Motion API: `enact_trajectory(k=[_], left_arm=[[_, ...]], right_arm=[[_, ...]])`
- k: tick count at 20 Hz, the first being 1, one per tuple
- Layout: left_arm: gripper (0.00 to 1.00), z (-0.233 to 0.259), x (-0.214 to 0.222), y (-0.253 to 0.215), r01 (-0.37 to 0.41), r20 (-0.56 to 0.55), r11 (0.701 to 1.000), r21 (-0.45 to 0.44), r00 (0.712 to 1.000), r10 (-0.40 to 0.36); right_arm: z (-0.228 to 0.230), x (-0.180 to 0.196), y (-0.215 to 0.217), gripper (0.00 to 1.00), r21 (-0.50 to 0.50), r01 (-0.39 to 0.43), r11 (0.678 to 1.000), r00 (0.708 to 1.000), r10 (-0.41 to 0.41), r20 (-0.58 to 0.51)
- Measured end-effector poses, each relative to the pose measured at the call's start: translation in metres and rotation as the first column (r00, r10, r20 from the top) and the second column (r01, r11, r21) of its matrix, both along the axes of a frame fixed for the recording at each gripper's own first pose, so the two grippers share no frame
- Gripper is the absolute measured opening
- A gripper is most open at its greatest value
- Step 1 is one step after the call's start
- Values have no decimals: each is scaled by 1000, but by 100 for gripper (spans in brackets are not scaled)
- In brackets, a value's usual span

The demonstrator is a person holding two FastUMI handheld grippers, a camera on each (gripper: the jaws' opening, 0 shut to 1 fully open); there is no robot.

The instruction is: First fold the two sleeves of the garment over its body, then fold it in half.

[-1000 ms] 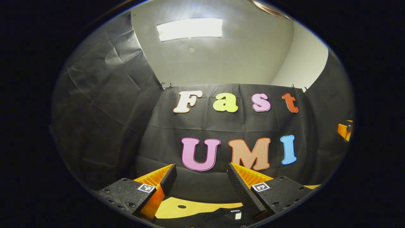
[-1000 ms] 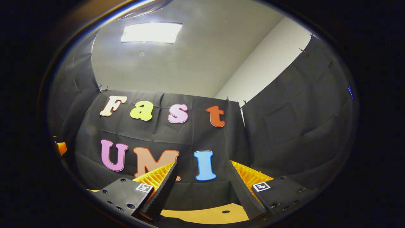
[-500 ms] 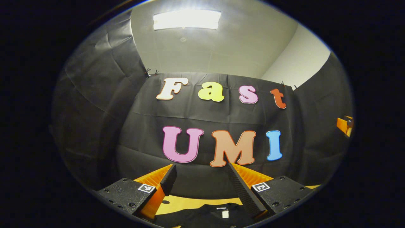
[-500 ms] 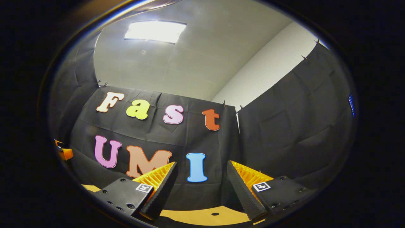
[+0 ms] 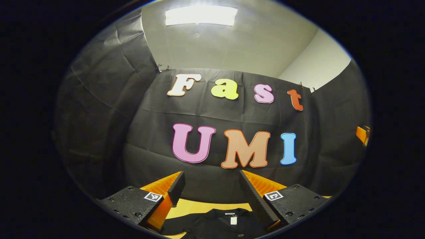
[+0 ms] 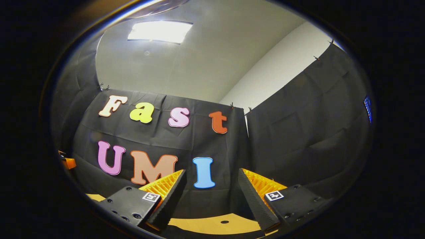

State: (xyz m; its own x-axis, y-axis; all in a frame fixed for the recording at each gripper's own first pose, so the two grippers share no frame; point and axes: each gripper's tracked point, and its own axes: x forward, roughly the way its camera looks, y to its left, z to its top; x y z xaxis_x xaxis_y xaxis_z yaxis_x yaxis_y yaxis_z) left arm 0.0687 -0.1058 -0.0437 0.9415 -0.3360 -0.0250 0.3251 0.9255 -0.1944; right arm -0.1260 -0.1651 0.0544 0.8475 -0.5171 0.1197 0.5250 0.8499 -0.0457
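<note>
The black garment [image 5: 212, 224] lies flat on the yellow table [image 5: 194, 206], collar and white tag showing.

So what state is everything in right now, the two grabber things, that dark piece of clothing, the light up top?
left gripper: jaws open, holding nothing, up above the garment.
right gripper: jaws open, holding nothing.
garment: dark, lying flat on the table, collar with a small white tag facing up; sleeves hidden, so folds cannot be judged.
table: yellow top, small dark hole showing.
ceiling light: switched on.
</note>
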Motion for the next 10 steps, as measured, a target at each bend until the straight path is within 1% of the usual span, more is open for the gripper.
enact_trajectory(k=[2,3,4,5,6,7,8,9,10], left_arm=[[95,0,-3,13,-27,1,999,31,1000,27],[96,-2,-5,21,-46,2,997,54,999,46],[96,-7,-6,38,-84,-6,993,87,996,84],[96,-12,-8,53,-122,-16,986,110,992,124],[96,-14,-8,64,-153,-25,981,120,987,157],[96,-19,-9,71,-174,-41,976,133,983,181],[96,-24,-11,77,-184,-58,971,155,979,195],[96,-27,-11,82,-195,-64,962,189,976,210],[96,-28,-11,90,-214,-57,952,221,971,231]], right_arm=[[-14,6,-2,98,20,-17,1000,1000,17,-12],[-28,9,-11,98,35,-11,999,999,12,-30],[-53,15,-32,99,67,21,998,997,-16,-75],[-87,15,-59,98,93,67,993,987,-52,-150],[-115,16,-80,98,105,109,989,971,-83,-223],[-146,13,-101,98,121,140,983,947,-97,-308],[-185,8,-121,98,152,171,973,911,-98,-401],[-220,0,-138,99,198,206,958,872,-88,-481],[-261,-6,-155,99,257,245,935,838,-71,-541]])
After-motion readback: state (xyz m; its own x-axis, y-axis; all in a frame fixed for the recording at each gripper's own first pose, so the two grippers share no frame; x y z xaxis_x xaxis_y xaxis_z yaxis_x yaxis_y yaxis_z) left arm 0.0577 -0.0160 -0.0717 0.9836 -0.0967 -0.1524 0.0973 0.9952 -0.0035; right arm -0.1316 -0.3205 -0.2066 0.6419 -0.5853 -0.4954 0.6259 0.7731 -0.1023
